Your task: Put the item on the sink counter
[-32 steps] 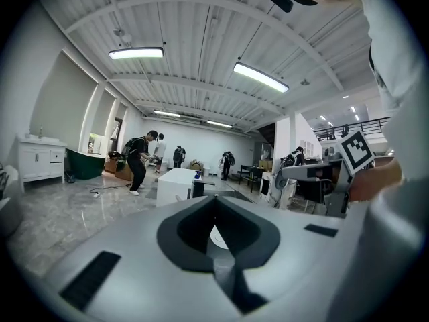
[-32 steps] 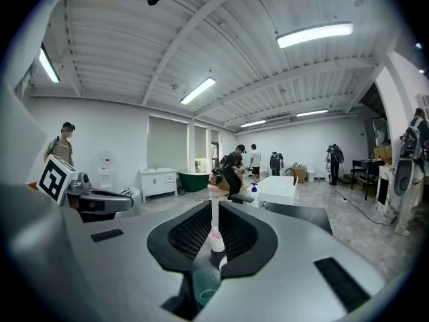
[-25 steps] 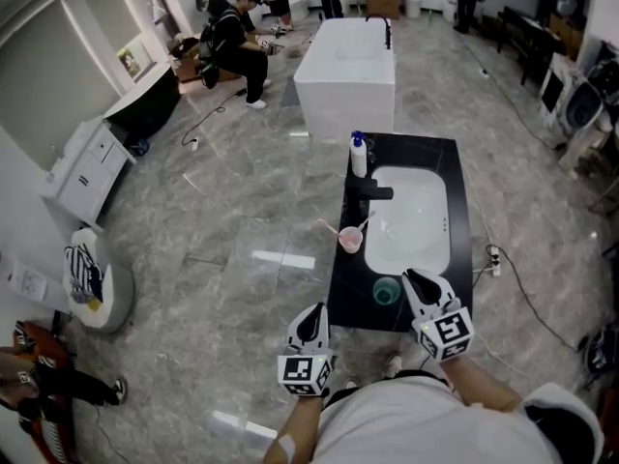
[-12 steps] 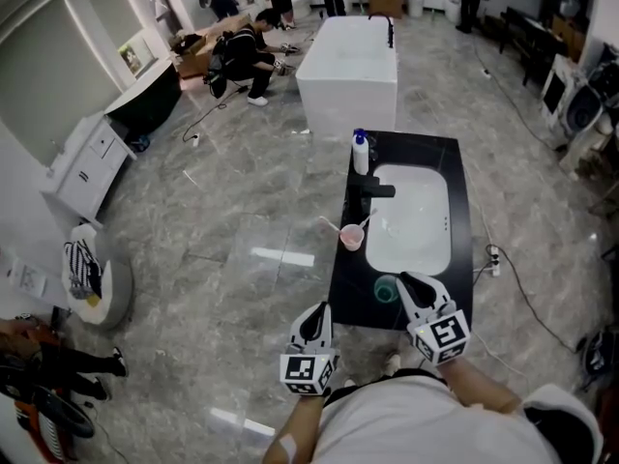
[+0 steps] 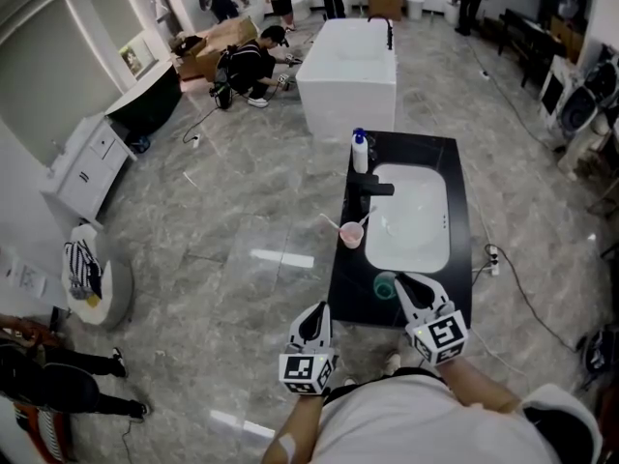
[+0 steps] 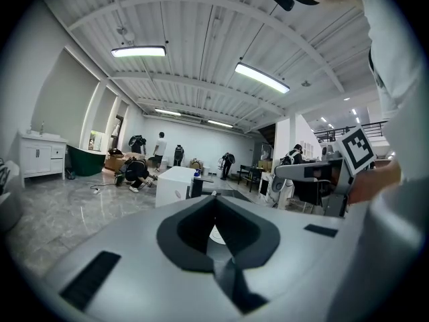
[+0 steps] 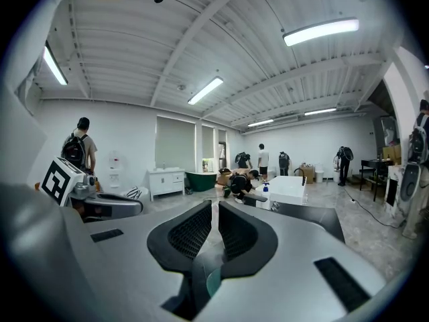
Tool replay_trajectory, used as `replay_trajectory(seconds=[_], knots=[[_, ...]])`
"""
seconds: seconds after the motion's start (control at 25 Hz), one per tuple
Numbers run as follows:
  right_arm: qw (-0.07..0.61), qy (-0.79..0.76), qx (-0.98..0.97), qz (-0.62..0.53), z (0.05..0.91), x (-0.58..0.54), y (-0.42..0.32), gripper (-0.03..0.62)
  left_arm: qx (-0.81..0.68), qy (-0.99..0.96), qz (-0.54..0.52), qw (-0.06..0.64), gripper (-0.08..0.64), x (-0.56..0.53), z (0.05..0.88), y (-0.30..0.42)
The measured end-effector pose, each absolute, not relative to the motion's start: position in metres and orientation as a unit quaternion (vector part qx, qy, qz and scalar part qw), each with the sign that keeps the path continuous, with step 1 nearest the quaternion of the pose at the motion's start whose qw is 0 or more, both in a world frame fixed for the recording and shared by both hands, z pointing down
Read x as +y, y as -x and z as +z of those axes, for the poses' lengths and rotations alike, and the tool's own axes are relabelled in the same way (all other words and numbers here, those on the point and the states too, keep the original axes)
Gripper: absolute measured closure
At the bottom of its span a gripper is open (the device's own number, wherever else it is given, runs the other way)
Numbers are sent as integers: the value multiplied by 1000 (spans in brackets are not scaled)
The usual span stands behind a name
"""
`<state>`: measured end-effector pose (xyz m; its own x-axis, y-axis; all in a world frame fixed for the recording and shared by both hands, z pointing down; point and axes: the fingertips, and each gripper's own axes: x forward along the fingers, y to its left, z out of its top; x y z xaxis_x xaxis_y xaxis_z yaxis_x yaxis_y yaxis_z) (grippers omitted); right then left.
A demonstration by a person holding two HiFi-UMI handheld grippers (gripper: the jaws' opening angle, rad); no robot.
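Cup (image 5: 384, 288), teal and open-topped, stands on the near end of the black sink counter (image 5: 350, 296), in front of the white basin (image 5: 411, 218). The right gripper (image 5: 405, 282) hovers just beside it, its tips at the cup's right edge in the head view; whether they touch the rim cannot be told. In the right gripper view its jaws stand a narrow slit apart with nothing pinched, and a teal sliver (image 7: 211, 282) shows through the slit's low end. The left gripper (image 5: 314, 314) hangs off the counter's near left corner, well clear of the cup, jaws pressed together and empty (image 6: 214, 200). The right gripper covers part of the cup. Farther along stand a pink cup (image 5: 351, 236), a black faucet (image 5: 373, 190) and a white bottle (image 5: 359, 155) whose label is too small to read. The grippers' cubes carry square patterns only, no words.
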<state>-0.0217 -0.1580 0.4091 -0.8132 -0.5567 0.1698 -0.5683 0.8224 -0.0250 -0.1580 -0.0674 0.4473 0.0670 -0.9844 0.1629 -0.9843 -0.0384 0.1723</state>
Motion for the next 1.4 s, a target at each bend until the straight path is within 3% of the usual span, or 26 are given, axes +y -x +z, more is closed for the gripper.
replay_trajectory(seconds=[1.4], knots=[[79, -301, -950, 37, 408, -152, 12, 538, -669, -731, -4, 132, 557, -68, 452, 146]])
